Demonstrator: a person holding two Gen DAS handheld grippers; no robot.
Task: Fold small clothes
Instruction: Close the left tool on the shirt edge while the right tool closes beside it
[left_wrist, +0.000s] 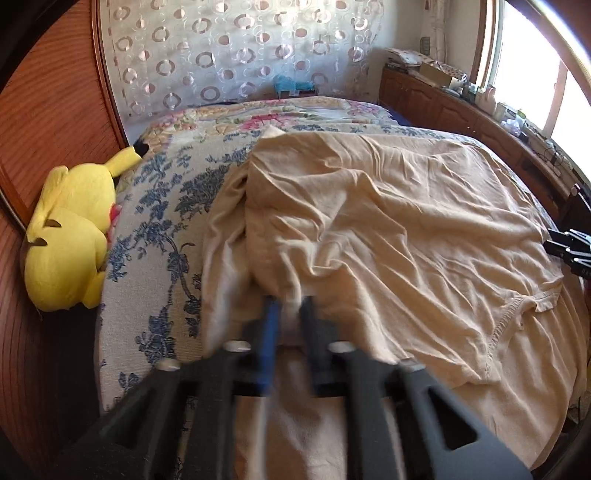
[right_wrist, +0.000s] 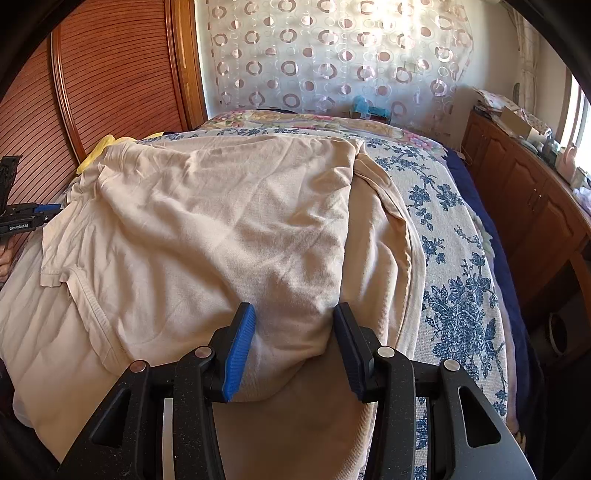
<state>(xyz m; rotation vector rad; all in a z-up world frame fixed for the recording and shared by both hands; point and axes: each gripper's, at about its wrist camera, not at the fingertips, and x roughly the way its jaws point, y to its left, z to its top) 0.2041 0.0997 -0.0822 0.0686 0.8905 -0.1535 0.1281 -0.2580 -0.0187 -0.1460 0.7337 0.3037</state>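
Between both hand-held gripper pairs, beige shirt (right_wrist: 221, 229), pinched left, straddled right.

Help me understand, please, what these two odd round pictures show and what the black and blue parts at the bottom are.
Each picture comes from a fisheye camera on a hand-held tool, looking forward along its tongs; a person holds one tool in each hand. No robot arm is involved.

The left view shows the left tongs, blurred, shut on a bunch of a beige T-shirt. The right view shows the right tongs with blue pads on either side of a fold of the same shirt; I cannot tell whether they press it.

The shirt lies on a bed with a blue-flowered bedspread. A yellow plush toy sits at its left edge.
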